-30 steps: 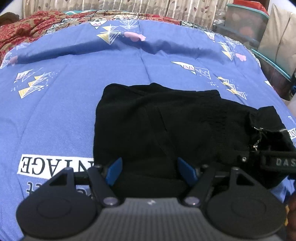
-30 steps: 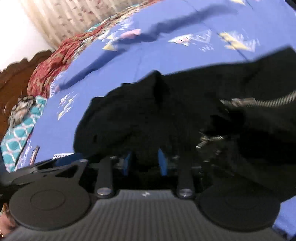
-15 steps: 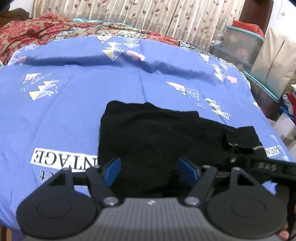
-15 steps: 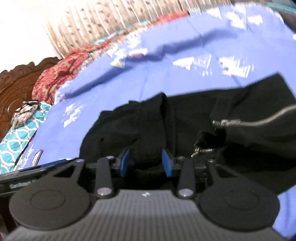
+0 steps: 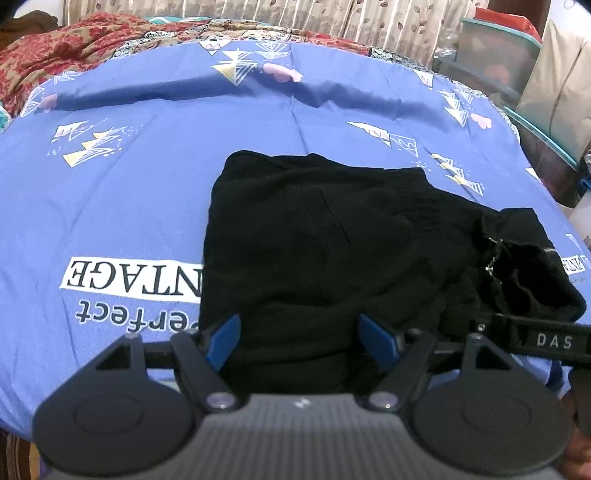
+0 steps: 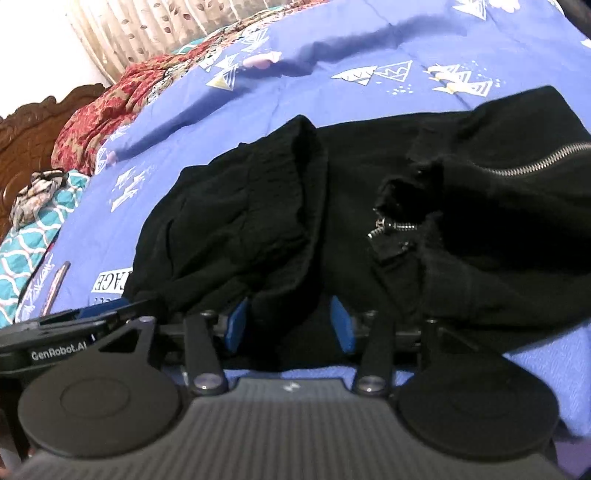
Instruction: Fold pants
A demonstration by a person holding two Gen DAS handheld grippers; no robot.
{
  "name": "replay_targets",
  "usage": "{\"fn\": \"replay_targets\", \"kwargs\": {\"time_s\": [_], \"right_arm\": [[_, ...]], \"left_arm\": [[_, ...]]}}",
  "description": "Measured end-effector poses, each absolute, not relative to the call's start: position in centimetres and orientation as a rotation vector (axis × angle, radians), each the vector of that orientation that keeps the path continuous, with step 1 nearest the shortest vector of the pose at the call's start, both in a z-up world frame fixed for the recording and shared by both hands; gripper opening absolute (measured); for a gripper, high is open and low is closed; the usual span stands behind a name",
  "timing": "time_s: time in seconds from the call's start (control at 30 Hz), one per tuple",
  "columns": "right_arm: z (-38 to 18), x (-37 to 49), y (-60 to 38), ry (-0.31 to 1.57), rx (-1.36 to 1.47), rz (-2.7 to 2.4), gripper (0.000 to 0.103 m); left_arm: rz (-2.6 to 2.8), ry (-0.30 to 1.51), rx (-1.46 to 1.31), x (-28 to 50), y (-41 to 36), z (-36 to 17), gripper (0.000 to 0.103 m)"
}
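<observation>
The black pants (image 5: 325, 243) lie folded in a rough rectangle on the blue bed sheet (image 5: 140, 192), with a zipper (image 6: 532, 162) at the right end. My left gripper (image 5: 301, 338) is open at the near edge of the pants, its blue fingers on either side of the cloth edge. My right gripper (image 6: 290, 325) is open too, with a hump of the black pants (image 6: 258, 206) between its blue pads; the jaws are apart and do not pinch it. The right gripper's side shows in the left wrist view (image 5: 546, 339).
The sheet (image 6: 332, 62) bears white triangle prints and a "VINTAGE" label (image 5: 129, 280). A red patterned blanket (image 5: 55, 59) lies at the far left. Curtains (image 5: 295, 14) hang behind. Storage boxes (image 5: 498, 59) stand at the right. A carved wooden headboard (image 6: 33, 136) and teal cloth (image 6: 29, 258) sit left.
My right gripper has opened, letting go of the pants fold it was pinching. The left gripper stays open at the near edge, drawn back slightly. The pants have settled flat.
</observation>
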State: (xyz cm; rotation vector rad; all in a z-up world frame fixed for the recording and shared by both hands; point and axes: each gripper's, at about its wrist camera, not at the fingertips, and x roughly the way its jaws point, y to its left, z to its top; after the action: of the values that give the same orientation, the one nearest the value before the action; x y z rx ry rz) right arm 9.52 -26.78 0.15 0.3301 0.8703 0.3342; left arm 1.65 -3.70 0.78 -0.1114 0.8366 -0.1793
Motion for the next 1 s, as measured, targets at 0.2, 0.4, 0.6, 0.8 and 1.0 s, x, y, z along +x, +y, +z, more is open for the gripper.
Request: {"fn": "replay_targets", "kwargs": {"time_s": [0.2, 0.4, 0.6, 0.8, 1.0], "right_arm": [[0.28, 9.32, -26.54, 0.867, 0.323, 0.336, 0.053], [0.20, 9.15, -26.40, 0.861, 0.322, 0.334, 0.053], [0.21, 9.17, -26.43, 0.861, 0.324, 0.333, 0.053], [0.24, 9.16, -26.30, 0.861, 0.328, 0.326, 0.054], [0.14, 9.13, -26.53, 0.861, 0.360, 0.321, 0.055]], "left_arm": [[-0.180, 0.834, -0.111, 1.65, -3.68, 0.72, 0.074], [-0.181, 0.834, -0.113, 1.59, -3.59, 0.70, 0.074], [-0.187, 0.828, -0.114, 1.41, -3.48, 0.73, 0.074], [-0.193, 0.823, -0.118, 1.30, -3.34, 0.70, 0.074], [-0.198, 0.820, -0.125, 1.27, -3.24, 0.65, 0.074]]}}
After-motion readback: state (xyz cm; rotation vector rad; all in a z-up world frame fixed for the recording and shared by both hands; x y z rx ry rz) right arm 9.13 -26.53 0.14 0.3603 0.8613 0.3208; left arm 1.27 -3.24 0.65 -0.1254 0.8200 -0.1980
